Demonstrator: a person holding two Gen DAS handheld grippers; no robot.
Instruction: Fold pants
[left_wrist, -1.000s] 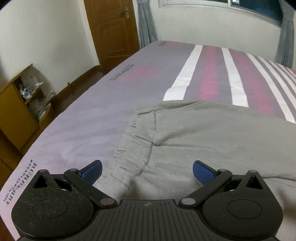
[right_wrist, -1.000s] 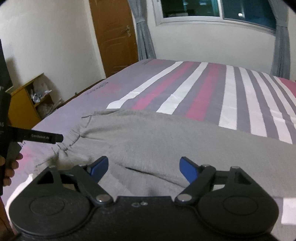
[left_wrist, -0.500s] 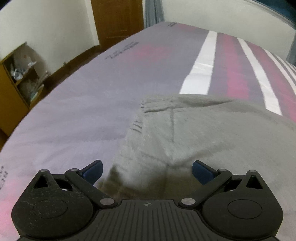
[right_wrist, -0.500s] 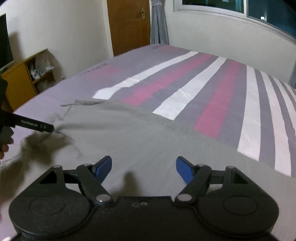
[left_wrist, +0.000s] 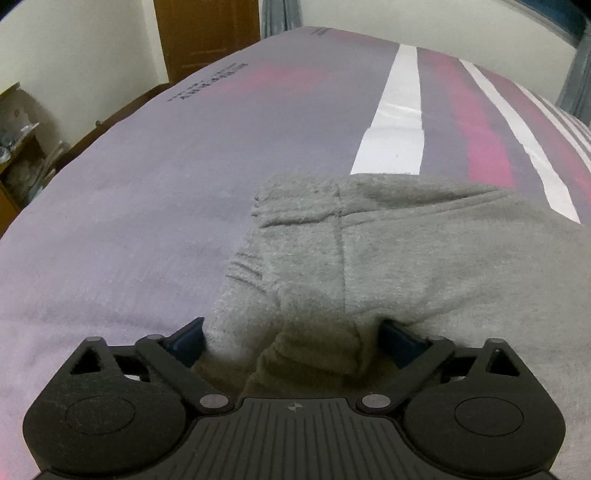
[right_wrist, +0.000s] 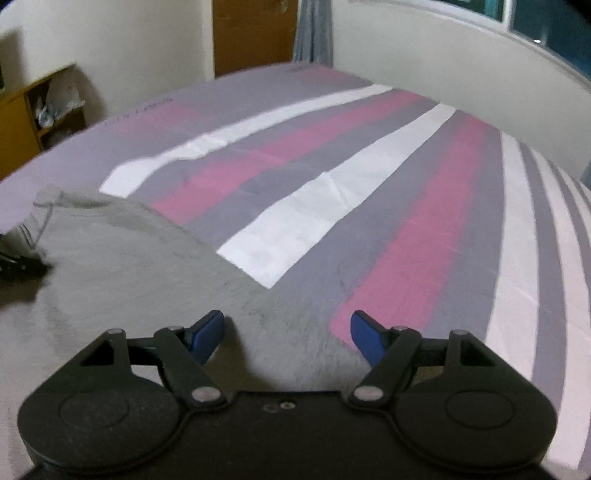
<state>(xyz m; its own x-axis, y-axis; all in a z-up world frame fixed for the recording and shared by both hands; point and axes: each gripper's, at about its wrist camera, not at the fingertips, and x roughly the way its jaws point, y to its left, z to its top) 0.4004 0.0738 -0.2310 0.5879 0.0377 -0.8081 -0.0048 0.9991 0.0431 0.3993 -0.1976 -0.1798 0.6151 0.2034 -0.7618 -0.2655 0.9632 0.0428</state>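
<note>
The grey fleece pants (left_wrist: 424, 258) lie on the striped bed, waistband end (left_wrist: 295, 206) toward the far left. My left gripper (left_wrist: 291, 339) is open, low on the cloth, with a bunched fold of the pants between its blue fingers (left_wrist: 186, 338). In the right wrist view the pants (right_wrist: 129, 266) spread to the left. My right gripper (right_wrist: 288, 332) is open, right at the pants' far edge, with the cloth edge between its fingers. The left gripper's tip (right_wrist: 22, 264) shows at the left edge of that view.
The bed sheet (right_wrist: 406, 221) has grey, pink and white stripes and runs far ahead and to the right. A wooden shelf unit (right_wrist: 33, 110) stands left of the bed, a brown door (right_wrist: 255, 33) behind it, and a white wall with a window beyond.
Both grippers have dropped lower and moved forward onto the pants. The left gripper now has a fold of cloth between its open fingers. The right gripper has shifted right to the pants' edge.
</note>
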